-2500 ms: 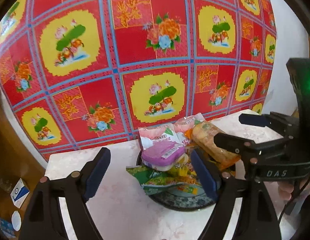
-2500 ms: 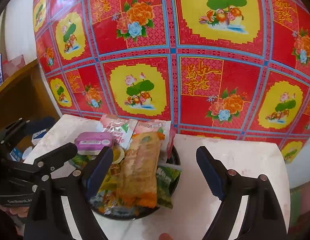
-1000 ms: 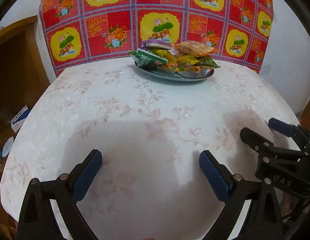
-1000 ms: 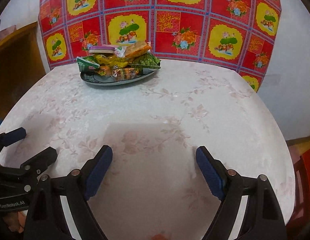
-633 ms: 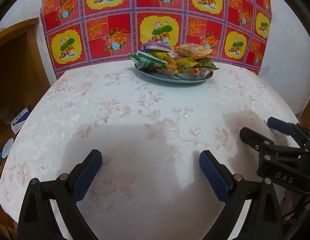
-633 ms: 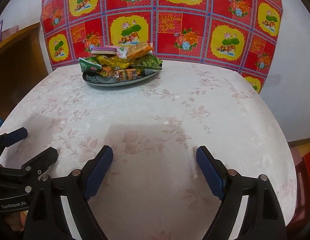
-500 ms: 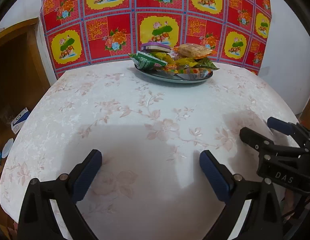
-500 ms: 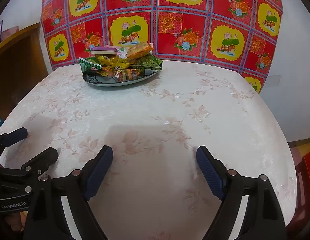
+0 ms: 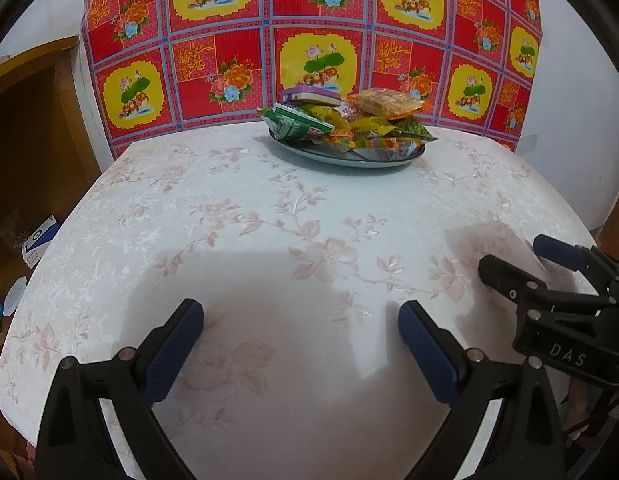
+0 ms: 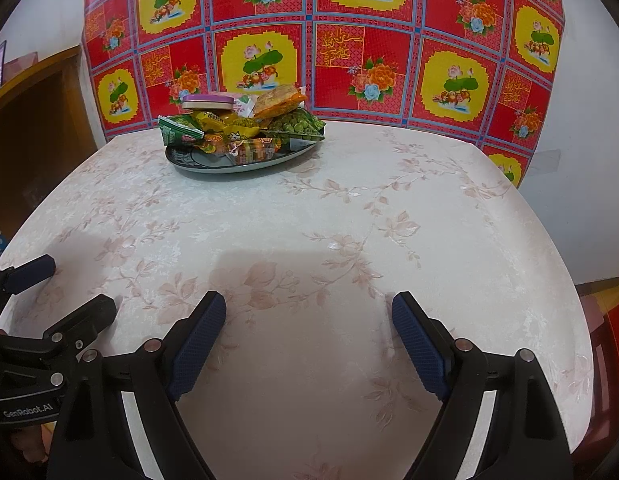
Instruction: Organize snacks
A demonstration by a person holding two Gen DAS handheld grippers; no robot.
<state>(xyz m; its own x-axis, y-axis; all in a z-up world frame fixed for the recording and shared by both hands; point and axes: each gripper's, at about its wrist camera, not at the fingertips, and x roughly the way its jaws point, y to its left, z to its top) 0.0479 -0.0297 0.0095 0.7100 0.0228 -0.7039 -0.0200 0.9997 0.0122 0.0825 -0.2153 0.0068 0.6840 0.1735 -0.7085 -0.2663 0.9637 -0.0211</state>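
A: Where do the claws stand?

B: The left gripper (image 9: 300, 334) gapes wide with nothing between its blue pads; the right gripper (image 10: 308, 330) is spread just as far, also empty; both hover over bare floral tablecloth (image 9: 309, 216), side by side.

A: And the snacks?

B: Well ahead of both, heaped on an oval plate (image 10: 213, 163) at the table's far edge; ahead-right of the left claw, ahead-left of the right; a purple box (image 9: 309, 95) lies on top of the snack packets (image 10: 245, 130), beside an orange cracker pack (image 9: 387, 103).
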